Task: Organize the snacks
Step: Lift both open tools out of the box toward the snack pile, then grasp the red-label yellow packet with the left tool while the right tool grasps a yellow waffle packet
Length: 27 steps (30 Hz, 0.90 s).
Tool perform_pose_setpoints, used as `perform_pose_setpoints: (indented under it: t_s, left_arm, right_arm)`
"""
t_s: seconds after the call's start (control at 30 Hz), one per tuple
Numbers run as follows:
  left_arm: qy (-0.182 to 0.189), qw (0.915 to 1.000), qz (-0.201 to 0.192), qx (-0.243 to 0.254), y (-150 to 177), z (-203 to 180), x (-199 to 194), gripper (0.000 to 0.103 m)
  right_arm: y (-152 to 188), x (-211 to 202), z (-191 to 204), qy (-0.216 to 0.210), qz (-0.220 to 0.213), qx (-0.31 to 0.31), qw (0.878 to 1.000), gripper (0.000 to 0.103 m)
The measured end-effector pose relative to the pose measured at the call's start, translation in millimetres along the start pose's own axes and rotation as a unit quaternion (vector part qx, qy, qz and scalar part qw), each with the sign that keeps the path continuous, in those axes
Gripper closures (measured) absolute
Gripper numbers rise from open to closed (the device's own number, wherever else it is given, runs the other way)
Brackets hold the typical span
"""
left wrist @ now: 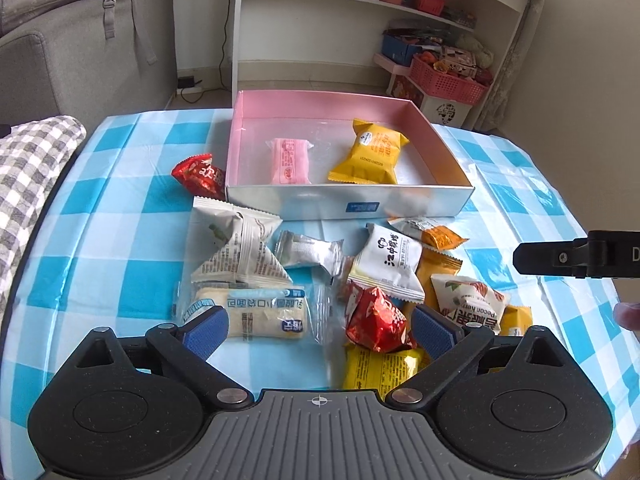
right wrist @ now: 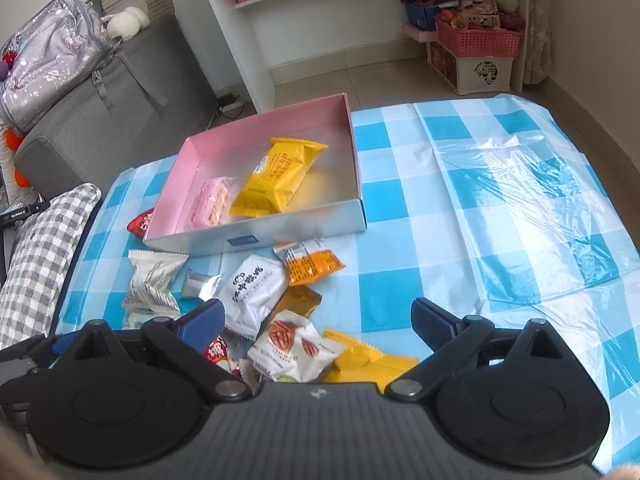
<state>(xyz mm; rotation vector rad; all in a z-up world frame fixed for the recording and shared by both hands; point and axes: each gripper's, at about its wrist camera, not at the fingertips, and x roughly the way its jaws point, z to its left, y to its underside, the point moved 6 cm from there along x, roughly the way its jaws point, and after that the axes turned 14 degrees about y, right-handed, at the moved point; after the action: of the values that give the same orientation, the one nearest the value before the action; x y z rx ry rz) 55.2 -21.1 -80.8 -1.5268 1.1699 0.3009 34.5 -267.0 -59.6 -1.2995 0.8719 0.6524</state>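
A pink-lined silver box stands on the checked tablecloth and holds a pink snack and a yellow snack. Loose snacks lie in front of it: a clear-wrapped bread pack, a red foil pack, a white pack with black writing, an orange pack and a pecan pack. My left gripper is open and empty above the bread and red packs. My right gripper is open and empty above the pecan pack.
Another red pack lies left of the box. A checked cushion and a grey sofa are at the left. A white shelf with pink baskets stands behind the table. The right gripper's finger shows at the right edge.
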Motion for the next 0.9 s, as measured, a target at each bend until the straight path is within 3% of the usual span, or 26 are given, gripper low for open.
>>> perform_pose_setpoints:
  t_s: [0.47, 0.9]
  left_arm:
    - [0.002, 0.9977, 0.048, 0.048, 52.6, -10.1, 15.5, 0.004]
    - [0.005, 0.9936, 0.075, 0.084, 65.5, -31.7, 33.4, 0.004]
  right_arm:
    - [53.9, 19.7, -4.0, 0.022, 0.068, -0.05, 0.996, 0.003]
    - [61.7, 33.7, -0.6, 0.042, 0.095, -0.035, 0.994, 0.004]
